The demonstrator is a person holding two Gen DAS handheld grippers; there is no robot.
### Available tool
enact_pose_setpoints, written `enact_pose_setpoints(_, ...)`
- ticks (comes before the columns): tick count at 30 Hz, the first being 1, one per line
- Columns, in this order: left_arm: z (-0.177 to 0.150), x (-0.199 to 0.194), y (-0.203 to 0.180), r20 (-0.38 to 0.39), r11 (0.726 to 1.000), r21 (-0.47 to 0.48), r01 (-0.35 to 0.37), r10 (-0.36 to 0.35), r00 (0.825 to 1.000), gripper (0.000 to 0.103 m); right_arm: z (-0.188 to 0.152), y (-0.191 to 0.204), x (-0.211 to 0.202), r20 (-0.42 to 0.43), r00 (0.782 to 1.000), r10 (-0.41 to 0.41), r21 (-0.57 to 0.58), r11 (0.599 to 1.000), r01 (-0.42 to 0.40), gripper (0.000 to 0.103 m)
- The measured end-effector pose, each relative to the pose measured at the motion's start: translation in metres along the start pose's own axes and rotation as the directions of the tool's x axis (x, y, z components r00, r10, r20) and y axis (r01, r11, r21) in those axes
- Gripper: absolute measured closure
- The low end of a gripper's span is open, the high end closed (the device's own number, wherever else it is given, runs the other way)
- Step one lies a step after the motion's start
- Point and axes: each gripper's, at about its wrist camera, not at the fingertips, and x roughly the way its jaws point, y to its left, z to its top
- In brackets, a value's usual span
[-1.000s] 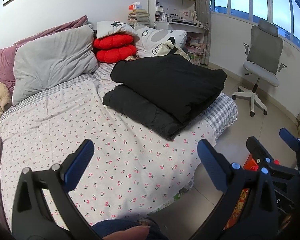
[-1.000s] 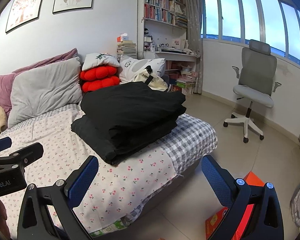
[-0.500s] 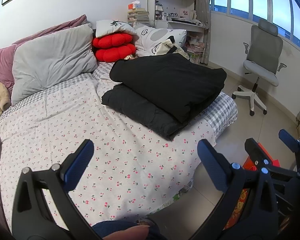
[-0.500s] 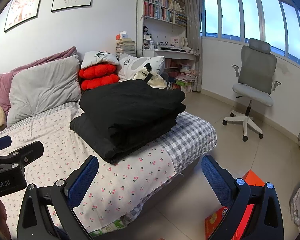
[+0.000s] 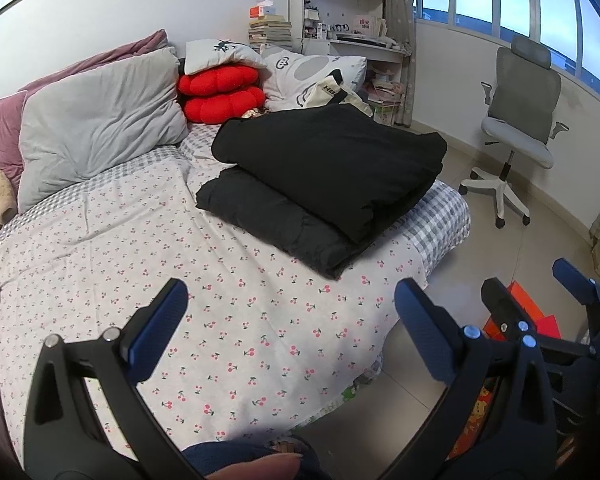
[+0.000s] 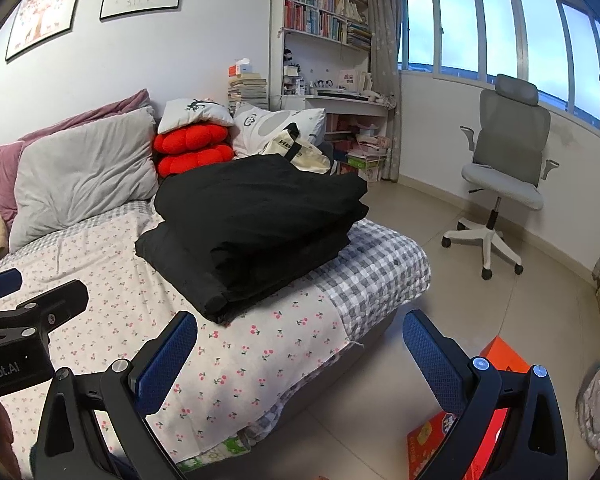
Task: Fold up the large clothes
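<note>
A large black garment lies folded in thick layers on the bed, near its foot end. My left gripper hovers open over the cherry-print sheet, well short of the garment, with nothing between its blue pads. My right gripper is open too, held above the bed's front corner and the floor, apart from the garment. The right gripper's fingers show at the right edge of the left wrist view, and the left gripper's body shows at the left of the right wrist view.
Grey and mauve pillows, red cushions and a tote bag sit at the head of the bed. A grey office chair stands on the tiled floor. An orange box lies by the bed. Shelves and desk line the far wall.
Both grippers have lifted and drawn back very slightly; the garment sits a touch lower in view. Neither gripper has changed its opening, and the garment has not moved.
</note>
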Motion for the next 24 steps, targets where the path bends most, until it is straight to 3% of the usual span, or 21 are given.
enact_pose_setpoints(24,-0.001,0.001,-0.011,-0.004,1.0,0.018,0.018,-0.018,1.0,0.0,-0.004,-0.003,0.002,-0.008,1.0,-0.008,0.009,1.0,0.008,0.0)
